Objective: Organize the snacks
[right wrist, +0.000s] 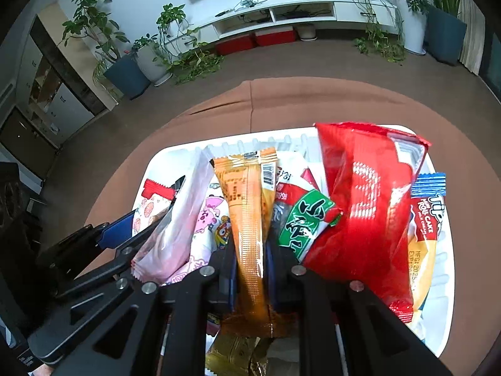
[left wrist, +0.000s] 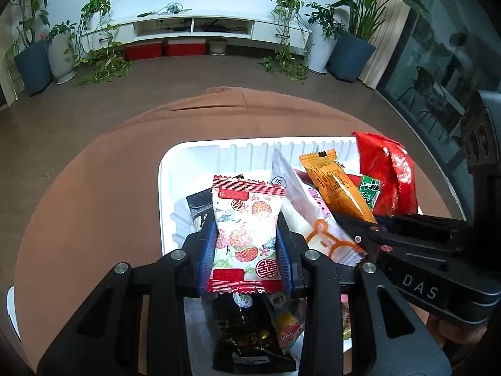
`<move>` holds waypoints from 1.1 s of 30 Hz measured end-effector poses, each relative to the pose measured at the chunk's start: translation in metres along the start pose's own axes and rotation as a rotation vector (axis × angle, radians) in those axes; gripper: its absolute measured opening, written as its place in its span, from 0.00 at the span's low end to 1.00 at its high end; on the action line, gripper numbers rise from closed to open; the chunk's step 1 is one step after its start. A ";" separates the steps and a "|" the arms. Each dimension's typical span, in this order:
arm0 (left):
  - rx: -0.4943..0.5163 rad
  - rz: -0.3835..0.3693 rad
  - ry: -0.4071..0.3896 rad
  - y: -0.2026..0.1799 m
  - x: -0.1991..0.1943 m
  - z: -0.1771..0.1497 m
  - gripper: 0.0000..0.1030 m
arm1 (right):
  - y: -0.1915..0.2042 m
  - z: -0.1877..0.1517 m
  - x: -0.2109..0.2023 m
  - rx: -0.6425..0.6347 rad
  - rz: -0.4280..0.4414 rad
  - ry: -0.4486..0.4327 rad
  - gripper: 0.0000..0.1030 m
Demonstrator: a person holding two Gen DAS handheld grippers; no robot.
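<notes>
The left gripper (left wrist: 245,238) clamps a flowered packet (left wrist: 245,228) between its blue pads, the packet's long axis running straight ahead along the fingers, above the left part of the white bin (left wrist: 166,188). To its right, the right gripper (right wrist: 250,269) is closed on an orange bar (right wrist: 250,219), likewise lengthwise between the fingers and standing among the packed snacks, a red bag (right wrist: 366,206) just beside it. Each arm probably places its own item; the bin's open floor lies ahead and left of the left gripper.
</notes>
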State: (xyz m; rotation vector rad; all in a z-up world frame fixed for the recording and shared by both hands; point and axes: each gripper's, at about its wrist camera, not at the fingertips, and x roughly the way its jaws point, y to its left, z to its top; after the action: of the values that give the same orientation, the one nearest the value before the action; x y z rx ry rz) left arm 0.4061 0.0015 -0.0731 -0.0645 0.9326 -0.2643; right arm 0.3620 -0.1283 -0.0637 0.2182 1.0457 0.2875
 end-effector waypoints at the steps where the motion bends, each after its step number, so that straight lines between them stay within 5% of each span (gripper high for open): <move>1: 0.002 0.001 -0.002 0.001 0.001 0.001 0.32 | 0.001 0.000 0.001 -0.008 -0.001 0.001 0.16; 4: -0.013 0.013 -0.008 0.003 0.000 0.002 0.36 | 0.005 -0.001 0.000 -0.027 -0.023 0.002 0.16; 11: -0.025 0.032 -0.028 0.009 -0.014 -0.001 0.50 | 0.011 -0.001 -0.017 -0.035 -0.049 -0.037 0.35; 19: -0.030 0.045 -0.059 0.009 -0.036 -0.006 0.60 | 0.015 -0.003 -0.037 -0.038 -0.062 -0.076 0.39; 23: -0.021 0.072 -0.101 0.004 -0.060 -0.012 0.70 | 0.013 -0.008 -0.052 -0.039 -0.067 -0.108 0.48; 28: 0.002 0.186 -0.213 -0.008 -0.102 -0.034 1.00 | 0.010 -0.027 -0.082 -0.027 -0.037 -0.175 0.65; 33: 0.038 0.147 -0.299 -0.034 -0.151 -0.068 1.00 | 0.004 -0.066 -0.123 -0.026 -0.041 -0.315 0.85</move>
State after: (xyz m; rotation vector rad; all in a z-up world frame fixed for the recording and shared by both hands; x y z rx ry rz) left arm 0.2592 0.0105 0.0103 -0.0004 0.6311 -0.1311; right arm 0.2462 -0.1627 0.0063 0.2104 0.7337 0.2211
